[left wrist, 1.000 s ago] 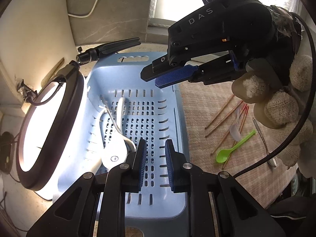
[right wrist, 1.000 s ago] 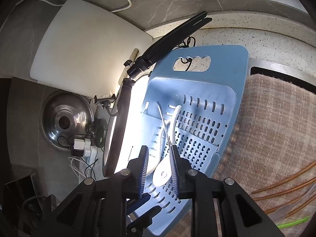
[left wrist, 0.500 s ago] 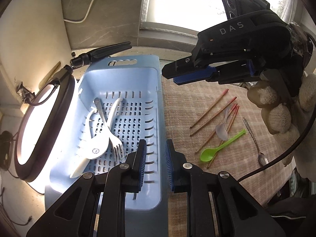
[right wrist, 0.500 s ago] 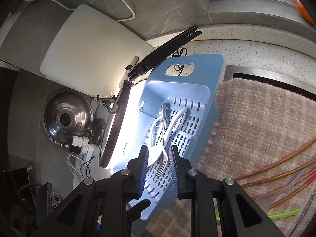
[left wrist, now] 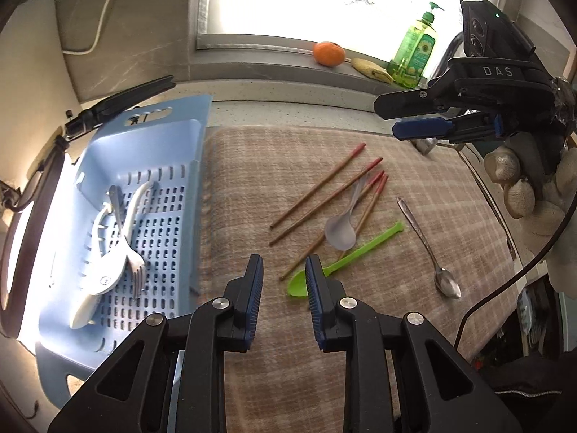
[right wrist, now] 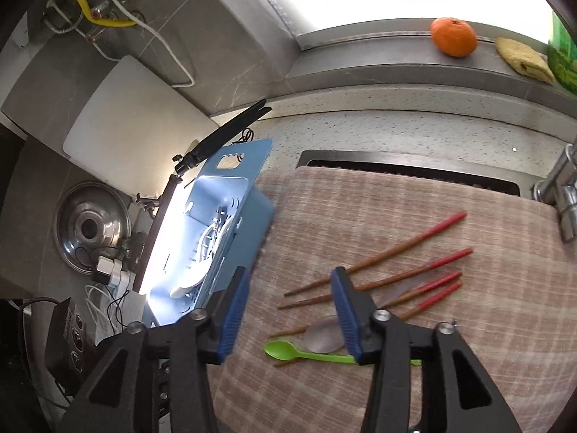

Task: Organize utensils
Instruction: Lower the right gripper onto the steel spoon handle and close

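Observation:
A light blue slotted basket (left wrist: 169, 166) at the left holds a metal fork (left wrist: 128, 241) and a white spoon (left wrist: 97, 281); it also shows in the right wrist view (right wrist: 252, 209). On the checked mat (left wrist: 450, 180) lie several red-tipped chopsticks (left wrist: 317, 187), a clear spoon (left wrist: 340, 231), a green spoon (left wrist: 346, 259) and a metal spoon (left wrist: 429, 249). My left gripper (left wrist: 283, 285) is open and empty above the mat, beside the green spoon's bowl. My right gripper (right wrist: 288, 310) is open and empty above the chopsticks (right wrist: 378, 259) and green spoon (right wrist: 288, 350).
A ring lamp (left wrist: 21, 223) stands left of the basket. A mandarin (left wrist: 328, 53), a sponge (left wrist: 371, 69) and a green soap bottle (left wrist: 414, 54) sit on the window sill. A pot lid (right wrist: 92, 227) and a faucet (right wrist: 562, 187) show in the right wrist view.
Both grippers have moved right, from over the basket to over the mat. Their jaws have opened wider. The fork now lies in the basket.

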